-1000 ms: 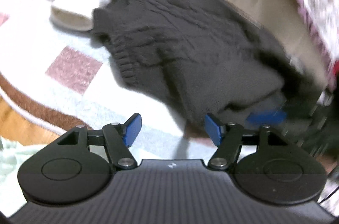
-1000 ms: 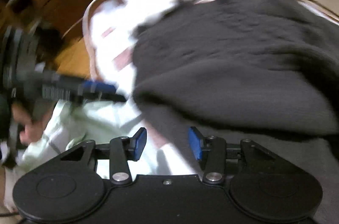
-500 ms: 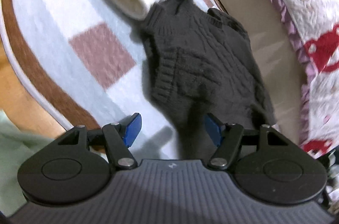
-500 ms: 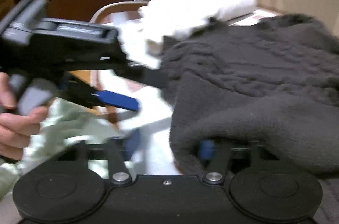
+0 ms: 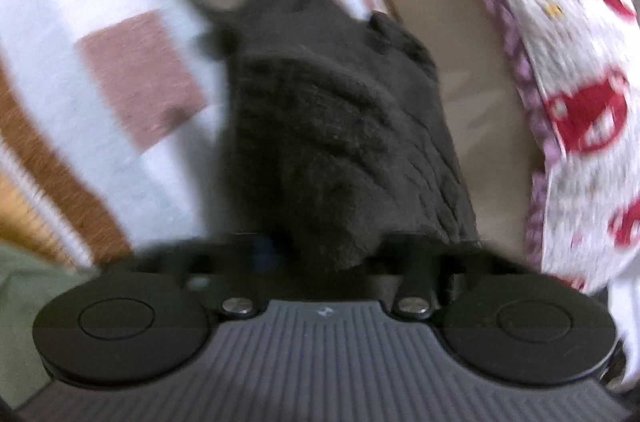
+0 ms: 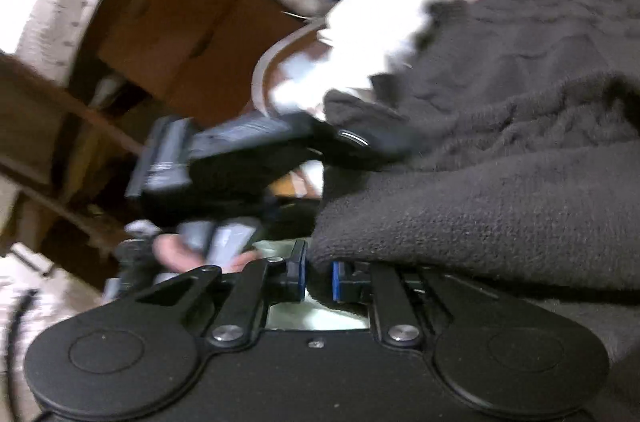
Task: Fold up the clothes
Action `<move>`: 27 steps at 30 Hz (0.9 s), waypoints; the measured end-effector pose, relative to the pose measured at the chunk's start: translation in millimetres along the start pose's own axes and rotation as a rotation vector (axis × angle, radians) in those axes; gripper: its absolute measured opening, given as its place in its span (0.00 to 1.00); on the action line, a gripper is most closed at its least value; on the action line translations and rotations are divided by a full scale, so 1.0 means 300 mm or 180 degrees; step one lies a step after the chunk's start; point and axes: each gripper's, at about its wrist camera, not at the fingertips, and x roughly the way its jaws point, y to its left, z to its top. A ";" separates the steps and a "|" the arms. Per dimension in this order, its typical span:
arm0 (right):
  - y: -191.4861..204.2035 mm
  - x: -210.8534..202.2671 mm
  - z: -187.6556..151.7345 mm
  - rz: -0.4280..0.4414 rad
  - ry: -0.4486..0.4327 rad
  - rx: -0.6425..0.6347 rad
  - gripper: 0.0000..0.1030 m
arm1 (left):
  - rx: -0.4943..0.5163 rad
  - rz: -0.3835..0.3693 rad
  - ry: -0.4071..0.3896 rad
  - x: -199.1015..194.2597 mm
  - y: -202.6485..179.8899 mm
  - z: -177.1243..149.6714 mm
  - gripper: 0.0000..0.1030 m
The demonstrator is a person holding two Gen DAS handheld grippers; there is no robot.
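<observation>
Both tongs are shut on the near hem of the dark grey cable-knit sweater (image 5: 340, 126), left tongs (image 5: 320, 254) and right tongs (image 6: 318, 280), whose long axis runs toward 12 o'clock over the checked blanket (image 5: 80, 126).

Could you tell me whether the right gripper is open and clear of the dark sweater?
No, the right gripper has its blue pads pinched on the hem of the dark sweater.
</observation>
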 end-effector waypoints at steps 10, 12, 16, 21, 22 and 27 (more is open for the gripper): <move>-0.026 -0.027 -0.017 -0.0386 0.0214 0.0189 0.14 | 0.0925 0.1045 -0.0075 0.023 -0.146 -0.073 0.14; -0.040 -0.100 -0.001 -0.0571 0.0167 0.0316 0.17 | 0.0980 0.1115 -0.0090 0.029 -0.154 -0.069 0.14; -0.070 -0.245 0.032 -0.0941 0.0072 0.0571 0.28 | 0.1240 0.1242 -0.0122 0.038 -0.181 -0.084 0.14; -0.105 -0.419 0.061 -0.1382 -0.0065 0.0894 0.53 | 0.1328 0.1220 -0.0102 0.007 -0.150 -0.086 0.17; -0.110 -0.443 0.052 -0.1439 -0.0117 0.0966 0.53 | 0.1309 0.1216 -0.0094 -0.002 -0.144 -0.083 0.20; -0.138 -0.559 0.005 -0.1722 -0.0378 0.1323 0.52 | 0.1446 0.1205 -0.0050 -0.047 -0.155 -0.070 0.24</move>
